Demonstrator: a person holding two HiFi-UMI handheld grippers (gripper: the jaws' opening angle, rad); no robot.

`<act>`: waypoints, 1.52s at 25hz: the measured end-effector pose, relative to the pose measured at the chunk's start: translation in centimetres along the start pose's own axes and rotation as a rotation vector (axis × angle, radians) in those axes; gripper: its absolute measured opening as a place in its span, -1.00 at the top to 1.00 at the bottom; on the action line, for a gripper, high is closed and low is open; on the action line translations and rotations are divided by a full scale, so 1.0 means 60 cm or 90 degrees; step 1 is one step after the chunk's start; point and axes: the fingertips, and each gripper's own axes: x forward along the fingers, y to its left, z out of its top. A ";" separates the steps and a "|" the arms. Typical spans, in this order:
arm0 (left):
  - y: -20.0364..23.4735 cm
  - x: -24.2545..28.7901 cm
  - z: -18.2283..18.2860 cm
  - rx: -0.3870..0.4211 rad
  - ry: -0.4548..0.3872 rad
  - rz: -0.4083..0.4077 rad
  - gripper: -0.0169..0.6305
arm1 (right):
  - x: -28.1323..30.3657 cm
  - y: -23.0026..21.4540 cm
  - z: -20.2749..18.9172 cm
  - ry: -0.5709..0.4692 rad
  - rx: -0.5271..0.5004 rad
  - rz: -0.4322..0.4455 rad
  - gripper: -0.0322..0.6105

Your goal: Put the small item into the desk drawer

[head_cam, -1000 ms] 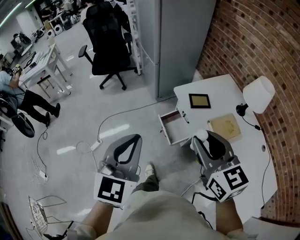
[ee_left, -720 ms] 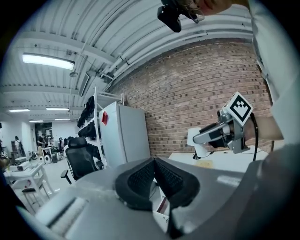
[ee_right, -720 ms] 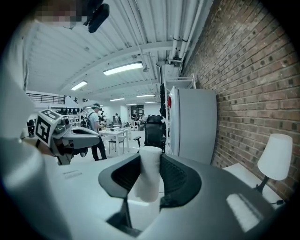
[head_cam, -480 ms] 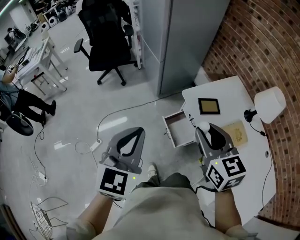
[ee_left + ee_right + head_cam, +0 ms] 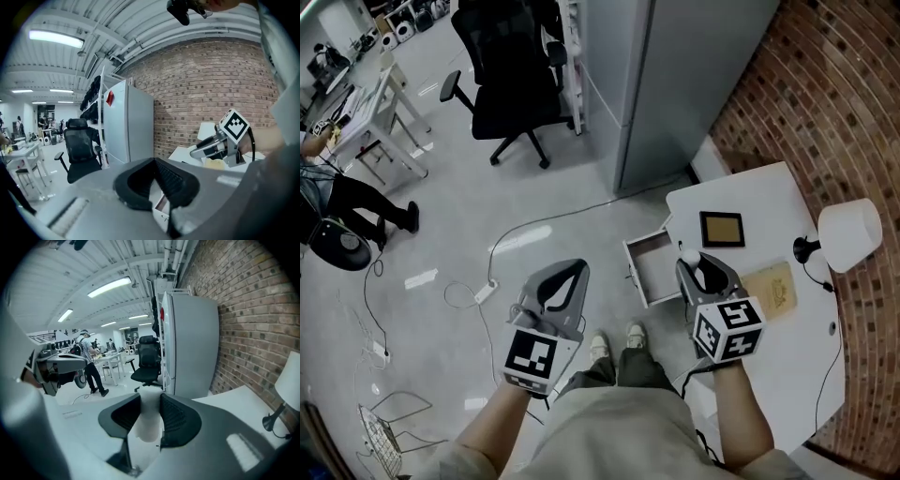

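White and smooth, the small item (image 5: 147, 423) is pinched upright between the pads of the right gripper (image 5: 695, 265), held just beside the open drawer (image 5: 652, 269). Judged light, fairly stiff and possibly slippery. A grip across its middle, as it stands now, looks adequate. Left gripper (image 5: 154, 159) has its jaws pressed together, empty, clear of the desk (image 5: 750, 192).

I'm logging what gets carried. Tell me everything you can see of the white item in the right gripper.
The white item is small, rounded and cylinder-like, matte; its material I cannot tell. It sits between the right gripper's dark ribbed pads, which press both its sides, its top poking past the tips. From the head view it is held close to the open drawer.
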 end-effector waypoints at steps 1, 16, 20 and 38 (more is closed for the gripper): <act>0.003 0.015 -0.010 0.003 0.009 0.000 0.94 | 0.019 -0.009 -0.013 0.013 0.006 0.002 0.49; 0.056 0.238 -0.201 -0.039 0.110 0.029 0.94 | 0.303 -0.118 -0.194 0.120 0.061 -0.011 0.49; 0.064 0.283 -0.267 -0.052 0.137 0.030 0.94 | 0.362 -0.137 -0.263 0.147 0.071 -0.022 0.49; 0.058 0.456 -0.583 -0.098 0.221 0.001 0.94 | 0.593 -0.225 -0.593 0.246 0.056 -0.067 0.49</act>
